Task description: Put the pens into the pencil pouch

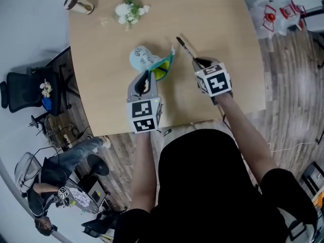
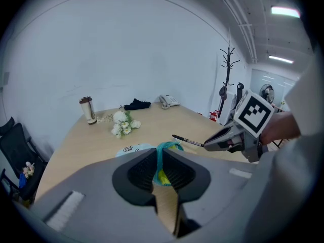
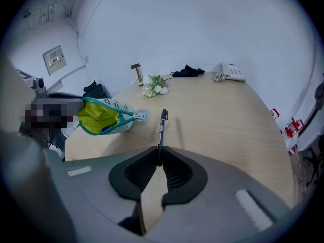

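flowers (image 1: 129, 10) seen on surface (image 1: 228, 44) beyond left gripper (image 1: 148, 77) | tumbler (image 1: 78, 4) stood left of them | telephone (image 3: 230, 73) seen farthest off

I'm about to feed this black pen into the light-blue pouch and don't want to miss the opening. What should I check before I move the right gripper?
1. Right gripper shut on the slim black pen: ok.
2. Left gripper clamped on the teal zipper edge of the light-blue fabric pouch: ok.
3. Pouch mouth open, yellow lining showing: ok.
4. Pen aimed at the mouth: not ok, it points past the pouch.
5. Room left inside the pouch: cannot tell.
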Available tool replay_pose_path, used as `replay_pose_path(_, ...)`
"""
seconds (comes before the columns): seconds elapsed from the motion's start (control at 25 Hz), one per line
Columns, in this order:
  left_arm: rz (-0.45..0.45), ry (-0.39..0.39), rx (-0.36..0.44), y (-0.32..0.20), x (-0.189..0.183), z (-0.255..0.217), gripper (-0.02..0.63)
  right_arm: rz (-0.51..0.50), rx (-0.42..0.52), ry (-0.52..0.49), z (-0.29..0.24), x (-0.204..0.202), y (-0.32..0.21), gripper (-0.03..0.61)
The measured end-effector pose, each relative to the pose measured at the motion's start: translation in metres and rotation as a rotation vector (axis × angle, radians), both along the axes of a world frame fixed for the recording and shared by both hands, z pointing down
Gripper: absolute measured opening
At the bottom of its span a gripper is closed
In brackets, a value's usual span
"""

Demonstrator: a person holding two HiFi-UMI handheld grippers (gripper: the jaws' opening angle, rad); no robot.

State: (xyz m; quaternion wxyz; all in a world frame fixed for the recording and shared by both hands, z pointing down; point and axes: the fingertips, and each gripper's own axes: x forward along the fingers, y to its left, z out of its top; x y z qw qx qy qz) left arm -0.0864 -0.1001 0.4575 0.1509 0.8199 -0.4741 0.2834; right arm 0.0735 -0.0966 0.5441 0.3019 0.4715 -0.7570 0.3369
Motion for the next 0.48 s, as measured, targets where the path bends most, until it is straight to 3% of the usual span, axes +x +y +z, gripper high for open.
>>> replay_pose_path(0.48, -0.016, 0.042, 0.015, 0.004, 0.002, 0.001, 0.035, -0.027, 0.049, -0.028, -0.042, 0.003, 0.024, 0.043)
